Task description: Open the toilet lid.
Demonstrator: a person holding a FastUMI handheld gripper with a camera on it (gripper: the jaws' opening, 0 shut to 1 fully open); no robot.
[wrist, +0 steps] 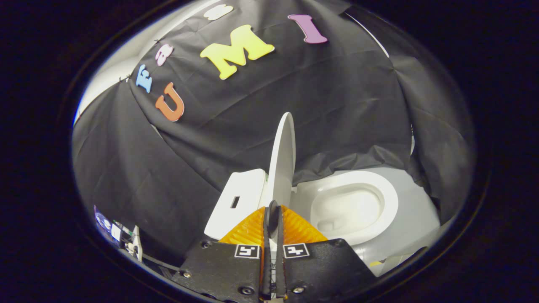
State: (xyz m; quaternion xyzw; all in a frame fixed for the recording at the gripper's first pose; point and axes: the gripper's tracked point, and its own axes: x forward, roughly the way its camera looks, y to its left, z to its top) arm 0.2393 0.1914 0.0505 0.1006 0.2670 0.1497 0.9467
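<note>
we see a white toilet point(391, 235) in front of the black cloth wall point(337, 109). its bowl point(349, 206) is open to us, and it looks white and bare inside, with a darker dip low down near the front. the seat ring point(389, 198) lies flat around the bowl.

the toilet lid point(283, 155) is up. it stands almost straight, on its edge as we see it, between the bowl and the tank point(238, 202). the tank is a white box just beside the lid, on the far side from the bowl, and it has a small dark slot point(234, 202) in its top.

the gripper point(273, 212) is right at the bottom part of the lid. its two fingers are pressed close, with just a thin gap between them, and the lid's edge rises up from just past their tips. we cannot tell if the fingers are pinching the lid or only sitting in front of it.

the black cloth hangs down behind the toilet and bunches up in folds point(349, 162) just behind the bowl. low down, well apart from the tank, some small things point(122, 235) sit by the cloth, but they are too small for us to say what they are.
</note>
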